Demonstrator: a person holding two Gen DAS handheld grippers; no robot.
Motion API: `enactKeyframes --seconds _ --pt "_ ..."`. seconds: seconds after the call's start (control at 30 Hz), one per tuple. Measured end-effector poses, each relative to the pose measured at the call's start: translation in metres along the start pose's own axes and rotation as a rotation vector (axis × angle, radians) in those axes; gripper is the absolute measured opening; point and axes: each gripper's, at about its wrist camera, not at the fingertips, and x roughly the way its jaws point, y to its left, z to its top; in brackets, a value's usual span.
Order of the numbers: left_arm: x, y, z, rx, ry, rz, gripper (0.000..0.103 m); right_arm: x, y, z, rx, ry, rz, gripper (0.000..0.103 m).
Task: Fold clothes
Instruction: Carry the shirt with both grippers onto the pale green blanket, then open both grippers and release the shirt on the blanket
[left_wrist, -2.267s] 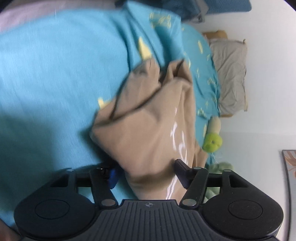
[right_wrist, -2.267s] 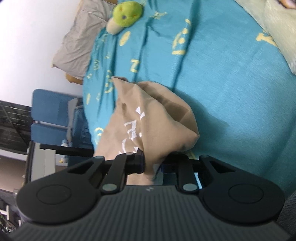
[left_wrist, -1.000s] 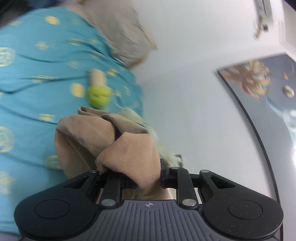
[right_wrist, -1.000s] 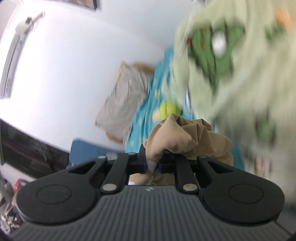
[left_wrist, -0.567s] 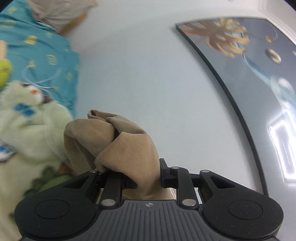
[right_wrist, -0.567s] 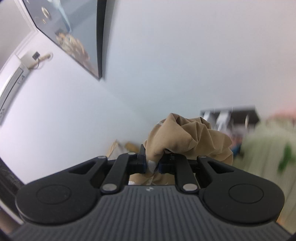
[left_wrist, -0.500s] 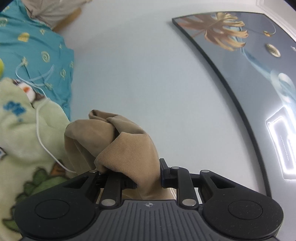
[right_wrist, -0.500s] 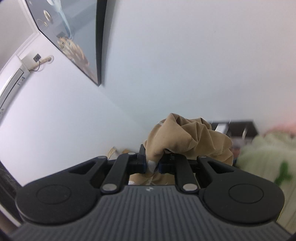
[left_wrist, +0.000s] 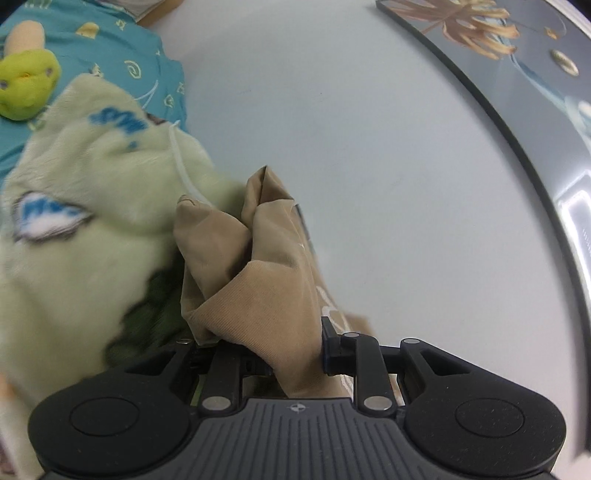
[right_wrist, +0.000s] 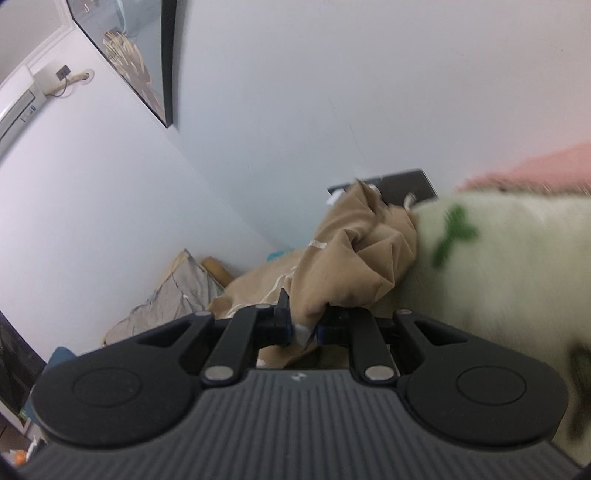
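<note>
Left tongs (left_wrist: 291, 354): I had them clamped on a thick bunch of the tan garment (left_wrist: 255, 280), cloth filling the gap between the jaws.
Right tongs (right_wrist: 304, 330): closed tight on another fold of the tan garment (right_wrist: 351, 258).
Tan garment: held up in the air between my two tongs, crumpled, pressed against the pale green fleece blanket (left_wrist: 85, 236).
Writing: white print ran across the tan cloth, too creased for me to read; blue marks on the fleece were blurred.
Bed: teal patterned sheet (left_wrist: 122, 55) with a green plush toy (left_wrist: 26, 83) lying on it.
Wall: framed picture (left_wrist: 517, 62) with golden leaves.
</note>
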Motion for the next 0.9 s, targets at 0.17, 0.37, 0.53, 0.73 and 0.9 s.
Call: enactKeyframes --seconds 0.17,0.37,0.53,0.73,0.9 --pt "-0.015 0.027 -0.014 0.01 0.004 0.03 0.026 -0.017 -0.014 -0.025 0.074 0.04 -0.018 0.015" --pt "-0.008 0.051 -0.016 0.067 0.034 0.132 0.039 -0.019 -0.038 -0.049 0.125 0.095 -0.075 0.016" --pt "-0.02 0.03 -0.023 0.19 0.049 0.237 0.078 -0.016 -0.054 -0.049 0.201 0.161 -0.124 0.029" --pt "-0.064 -0.025 -0.038 0.398 -0.016 0.386 0.095 -0.037 -0.044 -0.043 0.222 0.205 -0.208 0.037" --pt "-0.106 -0.072 -0.044 0.486 -0.061 0.396 0.102 -0.067 -0.016 -0.038 0.153 0.211 -0.198 0.037"
